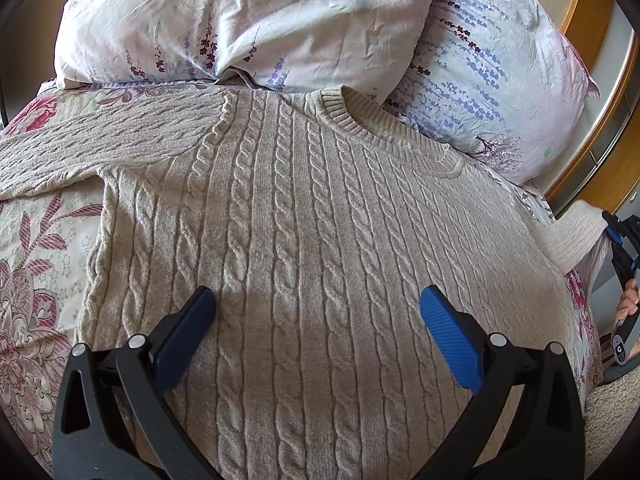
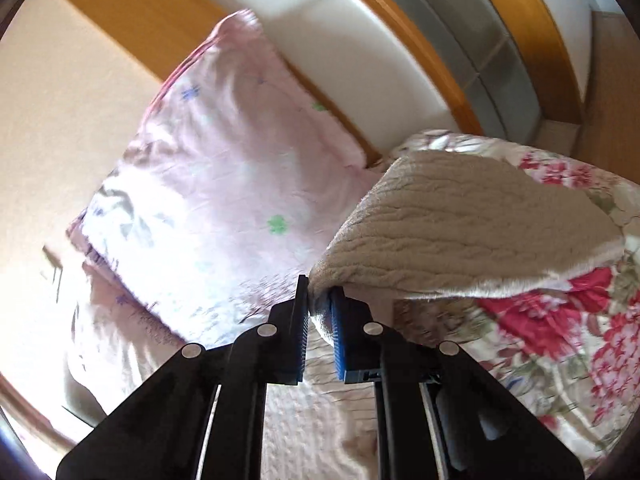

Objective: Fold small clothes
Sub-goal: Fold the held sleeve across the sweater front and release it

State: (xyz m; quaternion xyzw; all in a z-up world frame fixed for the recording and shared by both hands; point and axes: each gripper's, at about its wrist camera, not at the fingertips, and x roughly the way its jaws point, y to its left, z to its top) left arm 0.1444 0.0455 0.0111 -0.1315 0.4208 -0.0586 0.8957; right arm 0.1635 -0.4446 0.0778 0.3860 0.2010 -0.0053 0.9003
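A beige cable-knit sweater [image 1: 304,216] lies flat, front up, on the floral bedspread [image 1: 36,272], neck toward the pillows. Its left sleeve [image 1: 100,144] stretches out to the left. My left gripper [image 1: 318,304] is open and empty, hovering over the sweater's lower chest. My right gripper [image 2: 319,300] is shut on the cuff end of the right sleeve [image 2: 460,232] and holds it lifted above the bedspread [image 2: 560,340]. In the left wrist view the right gripper [image 1: 618,240] shows at the far right edge, holding the ribbed cuff [image 1: 576,236].
Two lavender-print pillows [image 1: 248,20] [image 1: 492,76] lean at the head of the bed, touching the sweater's collar. A pink pillow [image 2: 224,184] lies ahead of the right gripper. A wooden bed frame [image 2: 420,40] and wall run behind.
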